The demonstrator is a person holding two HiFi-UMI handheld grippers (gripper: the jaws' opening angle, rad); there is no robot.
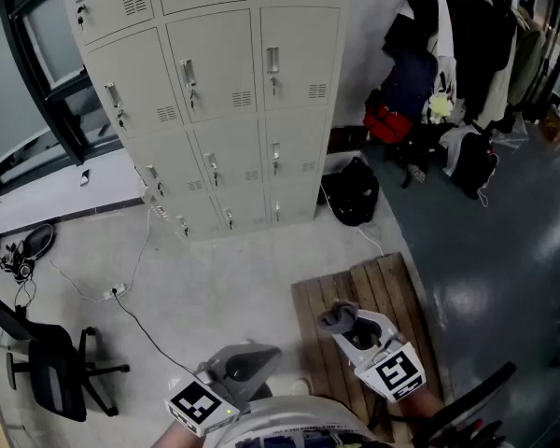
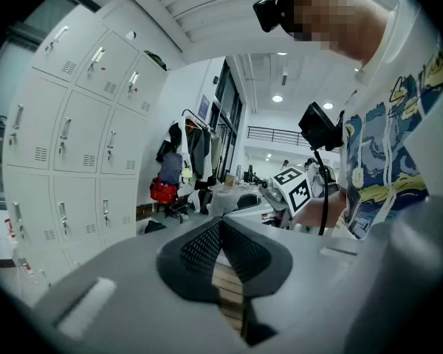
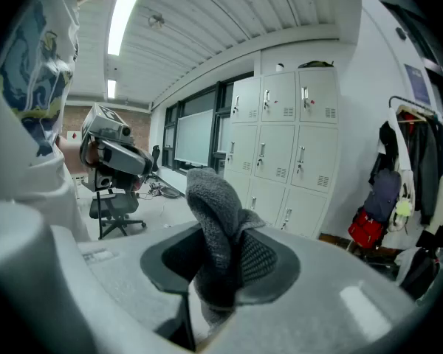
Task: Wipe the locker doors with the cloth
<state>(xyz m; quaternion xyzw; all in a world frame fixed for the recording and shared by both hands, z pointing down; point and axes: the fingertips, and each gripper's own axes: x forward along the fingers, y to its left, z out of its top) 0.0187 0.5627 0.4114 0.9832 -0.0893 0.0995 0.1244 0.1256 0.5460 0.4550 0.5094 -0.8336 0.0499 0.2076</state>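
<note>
A bank of pale grey lockers point(image 1: 215, 91) with small doors and handles stands at the far side of the floor; the same lockers point(image 3: 288, 146) show in the right gripper view and again as lockers point(image 2: 66, 161) on the left of the left gripper view. My right gripper point(image 1: 341, 317) is shut on a grey cloth point(image 3: 218, 231), which bunches up above its jaws; the cloth point(image 1: 337, 317) shows as a small wad in the head view. My left gripper point(image 1: 252, 355) is shut with nothing between its jaws. Both are held low, well short of the lockers.
A wooden pallet point(image 1: 373, 315) lies under my right gripper. A black bag point(image 1: 352, 191) sits beside the lockers, with hanging clothes and a red bag point(image 1: 388, 124) at the back right. A black office chair point(image 1: 51, 367) and floor cables point(image 1: 121, 292) are on the left.
</note>
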